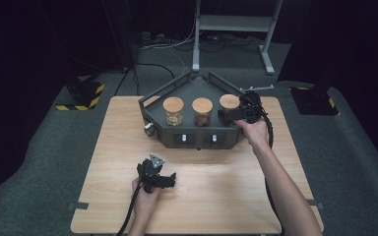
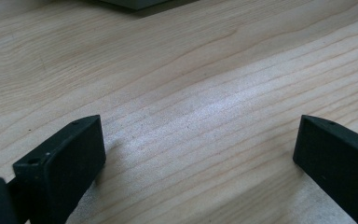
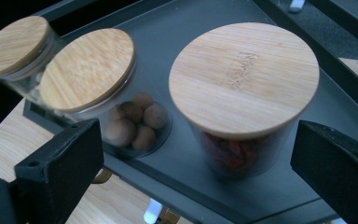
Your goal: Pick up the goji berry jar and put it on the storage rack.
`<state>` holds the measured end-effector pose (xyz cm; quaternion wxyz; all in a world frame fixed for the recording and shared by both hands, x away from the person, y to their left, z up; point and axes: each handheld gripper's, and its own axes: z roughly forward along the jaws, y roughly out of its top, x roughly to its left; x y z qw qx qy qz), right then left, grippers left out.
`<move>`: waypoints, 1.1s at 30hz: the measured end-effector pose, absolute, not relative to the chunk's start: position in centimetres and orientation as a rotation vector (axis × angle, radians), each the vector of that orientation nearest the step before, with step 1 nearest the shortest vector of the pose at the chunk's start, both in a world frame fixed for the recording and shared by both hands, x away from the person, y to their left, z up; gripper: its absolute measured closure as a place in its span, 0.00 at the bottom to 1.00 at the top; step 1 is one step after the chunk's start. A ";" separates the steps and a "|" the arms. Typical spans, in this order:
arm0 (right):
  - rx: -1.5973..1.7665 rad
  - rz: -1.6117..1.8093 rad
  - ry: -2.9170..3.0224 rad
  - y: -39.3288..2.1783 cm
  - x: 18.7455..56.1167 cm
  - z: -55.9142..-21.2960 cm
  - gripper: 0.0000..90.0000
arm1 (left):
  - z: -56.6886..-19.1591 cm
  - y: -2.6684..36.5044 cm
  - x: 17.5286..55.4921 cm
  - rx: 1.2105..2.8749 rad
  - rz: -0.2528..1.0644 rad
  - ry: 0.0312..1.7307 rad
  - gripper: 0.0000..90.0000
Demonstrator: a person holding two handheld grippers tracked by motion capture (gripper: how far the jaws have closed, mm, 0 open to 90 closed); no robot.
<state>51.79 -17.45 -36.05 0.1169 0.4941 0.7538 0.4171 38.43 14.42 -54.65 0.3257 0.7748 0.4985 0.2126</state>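
Lid (image 3: pixel 244 77) mark perhaps engraved, unreadable.

Three clear glass jars (image 1: pixel 203 112) with pale bamboo lids sit in a dark grey metal tray (image 1: pixel 177 136) on a light wood-grain table (image 1: pixel 216 196).

Wooden table (image 1: pixel 211 196): pale grain, lit from above, a brighter patch near its middle. Grey carpet floor (image 1: pixel 44 162) surrounds it on all sides. Beyond the table's far edge, a grey metal stand (image 1: pixel 236 29) with cables (image 1: pixel 177 44) trailing across the floor at its foot. Two black bases with yellow-black hazard striping (image 1: pixel 81 96), one at each far corner. Surrounding walls dark, no detail readable.
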 end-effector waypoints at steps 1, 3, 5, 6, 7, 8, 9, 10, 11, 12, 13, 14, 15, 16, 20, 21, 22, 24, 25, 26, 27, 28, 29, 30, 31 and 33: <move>1.428 1.218 2.206 -17.5 51.6 -36.0 0.02 | -54.7 14.4 38.4 2.031 0.557 1.307 0.03; 1.408 1.257 2.219 -17.8 51.4 -36.1 0.03 | -54.7 14.4 38.4 2.031 0.557 1.307 0.03; 1.399 1.303 2.227 -18.2 51.0 -36.3 0.03 | -54.6 14.4 38.4 2.032 0.556 1.307 0.03; 1.390 1.311 2.229 -18.3 50.9 -36.4 0.03 | -54.7 14.4 38.4 2.031 0.557 1.307 0.03; 1.379 1.314 2.228 -18.5 50.7 -36.5 0.03 | -54.7 14.4 38.4 2.031 0.557 1.307 0.03; 1.372 1.316 2.226 -18.6 50.6 -36.5 0.04 | -54.7 14.4 38.4 2.031 0.557 1.307 0.03; 1.364 1.310 2.219 -18.8 50.4 -36.6 0.04 | -54.7 14.4 38.4 2.031 0.557 1.307 0.03; 1.357 1.303 2.217 -18.9 50.2 -36.6 0.04 | -54.7 14.4 38.4 2.031 0.557 1.307 0.03; 1.348 1.303 2.209 -19.1 50.1 -36.7 0.04 | -54.7 14.4 38.4 2.031 0.558 1.307 0.03; 1.345 1.309 2.207 -19.2 50.0 -36.7 0.04 | -54.7 14.4 38.4 2.031 0.557 1.307 0.03; 1.344 1.324 2.203 -19.5 49.8 -36.8 0.04 | -54.7 14.4 38.4 2.031 0.557 1.307 0.03; 1.339 1.332 2.198 -19.7 49.6 -36.8 0.04 | -54.7 14.4 38.4 2.031 0.557 1.307 0.03; 1.337 1.333 2.194 -19.8 49.5 -36.8 0.04 | -54.7 14.4 38.4 2.031 0.557 1.307 0.03; 1.340 1.331 2.194 -20.0 49.3 -36.9 0.04 | -54.7 14.4 38.4 2.030 0.557 1.307 0.03; 1.342 1.343 2.154 -20.7 48.8 -37.2 0.04 | -54.7 14.4 38.4 2.030 0.557 1.307 0.03; 1.342 1.345 2.152 -20.9 48.7 -37.3 0.04 | -54.7 14.4 38.4 2.031 0.558 1.307 0.03; 1.340 1.345 2.152 -21.0 48.6 -37.3 0.04 | -54.7 14.4 38.4 2.031 0.558 1.307 0.03; 1.337 1.344 2.160 -21.1 48.4 -37.4 0.04 | -54.7 14.4 38.4 2.031 0.558 1.307 0.03; 1.332 1.345 2.162 -21.1 48.4 -37.5 0.04 | -54.7 14.4 38.4 2.031 0.558 1.307 0.03; 1.330 1.345 2.162 -21.2 48.3 -37.5 0.04 | -54.7 14.4 38.4 2.031 0.558 1.307 0.03; 1.329 1.348 2.161 -21.2 48.2 -37.5 0.04 | -54.7 14.4 38.4 2.031 0.558 1.307 0.03; 1.326 1.353 2.159 -21.3 48.1 -37.5 0.04 | -54.7 14.4 38.4 2.030 0.558 1.307 0.03; 1.320 1.359 2.157 -21.4 48.0 -37.4 0.05 | -54.7 14.4 38.4 2.031 0.558 1.307 0.03; 1.317 1.363 2.154 -21.4 47.9 -37.4 0.05 | -54.7 14.4 38.4 2.031 0.558 1.307 0.03; 1.312 1.367 2.150 -21.5 47.8 -37.4 0.05 | -54.7 14.4 38.4 2.031 0.558 1.307 0.03; 1.311 1.371 2.146 -21.7 47.5 -37.4 0.05 | -54.7 14.4 38.4 2.031 0.558 1.307 0.03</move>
